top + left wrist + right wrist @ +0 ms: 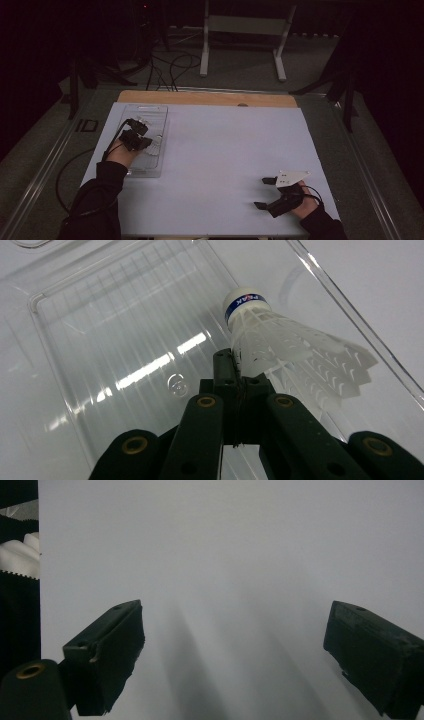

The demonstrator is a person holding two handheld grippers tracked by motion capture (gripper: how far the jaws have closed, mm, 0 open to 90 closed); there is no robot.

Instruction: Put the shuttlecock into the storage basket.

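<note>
Shuttlecock [280,345], white plastic with a blue band round its cork, lies tilted inside the clear plastic tray [100,340], its skirt fanned toward the tray's side wall. The left gripper [235,367] has its jaws pressed together on the edge of the skirt just behind the cork, so the shuttlecock is pinched there. In the high view that left gripper [141,134] sits over the tray [150,112] at the left of the white table sheet [225,150], a dark sleeve [100,195] behind it. Well apart, near the right front corner, the right gripper [264,192] rests low with its jaws spread wide and nothing between them.
</note>
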